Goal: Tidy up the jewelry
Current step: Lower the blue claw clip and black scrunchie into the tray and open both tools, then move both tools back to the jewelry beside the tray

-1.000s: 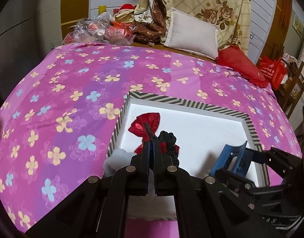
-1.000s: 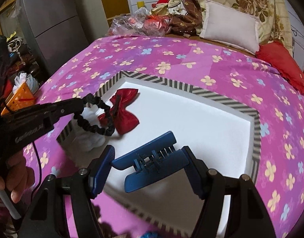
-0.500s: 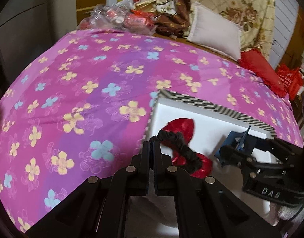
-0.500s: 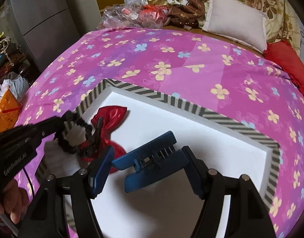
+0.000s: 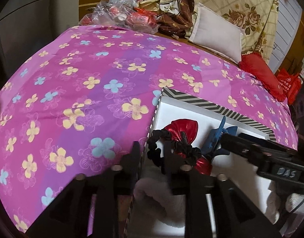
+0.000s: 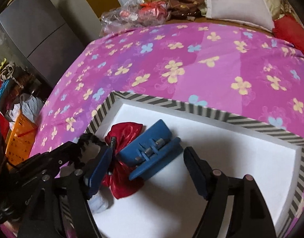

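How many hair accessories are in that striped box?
3, all at its left end: a red bow, a blue claw clip leaning on it, a black scrunchie across it. Others may hide behind the tools.

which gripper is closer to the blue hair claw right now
Right. The right gripper straddles the blue hair claw, jaws opening around it. The left gripper is off to its side, over the black scrunchie.

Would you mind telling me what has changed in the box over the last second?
The left gripper, shut on the black scrunchie a second ago, is opening, and the scrunchie now lies on the red bow. The right gripper has let the blue claw clip down beside the bow and is opening wider. The bow and the striped box stayed put.
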